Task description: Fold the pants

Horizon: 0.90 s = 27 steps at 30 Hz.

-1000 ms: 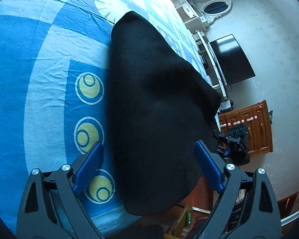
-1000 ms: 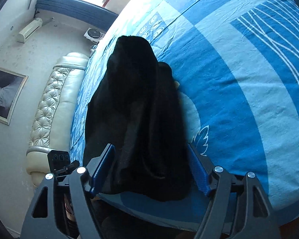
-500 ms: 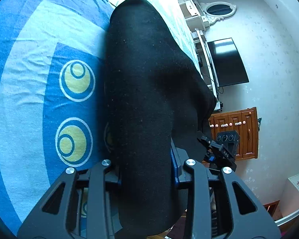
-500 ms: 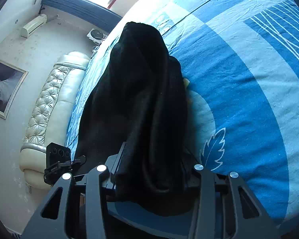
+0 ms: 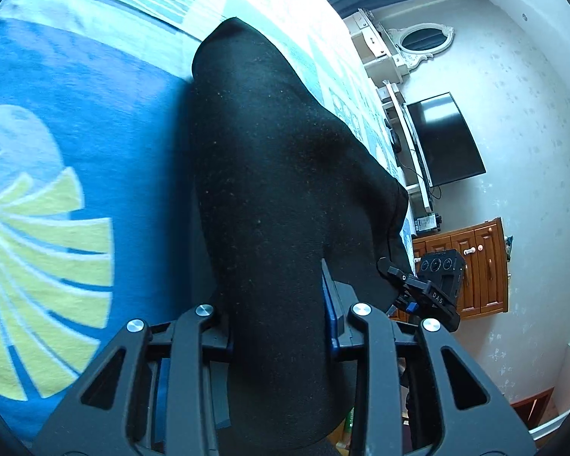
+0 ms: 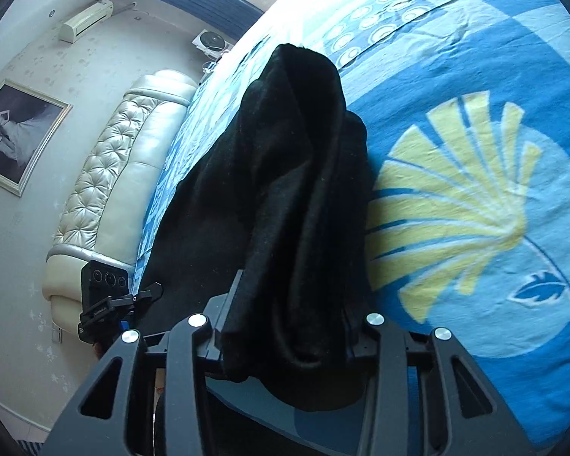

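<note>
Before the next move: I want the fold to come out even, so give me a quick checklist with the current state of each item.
1. Left gripper shut on the black pants: ok, cloth fills the gap between its fingers.
2. Right gripper shut on the pants: ok, a thick bunch is pinched.
3. Both grips on the same end of the pants: ok, each camera shows the other gripper close alongside.
4. Far end resting on the bedspread: ok.
5. Layers smooth at the right grip: not ok, the cloth is bunched.
6. Edges aligned underneath: cannot tell, hidden.
</note>
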Each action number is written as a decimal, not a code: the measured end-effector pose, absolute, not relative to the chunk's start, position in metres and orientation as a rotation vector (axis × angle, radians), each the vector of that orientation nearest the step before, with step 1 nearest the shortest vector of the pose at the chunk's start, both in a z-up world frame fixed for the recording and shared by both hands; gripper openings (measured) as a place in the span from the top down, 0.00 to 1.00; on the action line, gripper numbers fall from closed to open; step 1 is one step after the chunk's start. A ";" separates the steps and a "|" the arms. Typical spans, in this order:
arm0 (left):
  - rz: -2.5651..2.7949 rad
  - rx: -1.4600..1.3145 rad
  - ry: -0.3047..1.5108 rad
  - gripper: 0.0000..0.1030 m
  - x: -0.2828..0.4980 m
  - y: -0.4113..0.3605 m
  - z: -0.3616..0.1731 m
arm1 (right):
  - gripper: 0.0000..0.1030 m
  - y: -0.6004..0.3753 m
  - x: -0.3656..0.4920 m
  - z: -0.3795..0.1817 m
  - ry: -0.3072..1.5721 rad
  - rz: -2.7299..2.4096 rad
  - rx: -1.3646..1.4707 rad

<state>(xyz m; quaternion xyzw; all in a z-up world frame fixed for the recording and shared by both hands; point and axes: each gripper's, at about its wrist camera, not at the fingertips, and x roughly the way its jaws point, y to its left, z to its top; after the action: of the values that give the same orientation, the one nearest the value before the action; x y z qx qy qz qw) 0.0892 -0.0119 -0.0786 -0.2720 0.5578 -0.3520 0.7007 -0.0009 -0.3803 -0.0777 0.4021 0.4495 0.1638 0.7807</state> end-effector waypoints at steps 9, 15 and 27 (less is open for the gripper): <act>-0.715 -0.633 1.220 0.69 0.075 0.028 -0.078 | 0.60 -0.331 0.019 -0.080 0.998 0.427 0.853; -0.710 -0.623 1.206 0.69 0.072 0.022 -0.077 | 0.60 -0.336 0.016 -0.085 1.002 0.425 0.873; -0.722 -0.638 1.207 0.69 0.073 0.029 -0.081 | 0.60 -0.330 0.015 -0.081 1.011 0.394 0.867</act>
<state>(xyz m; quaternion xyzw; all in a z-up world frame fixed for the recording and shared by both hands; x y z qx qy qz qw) 0.0731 0.0292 -0.0807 -0.2884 0.5452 -0.3263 0.7164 0.0153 -0.3298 -0.0809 0.3995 0.4660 0.1817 0.7683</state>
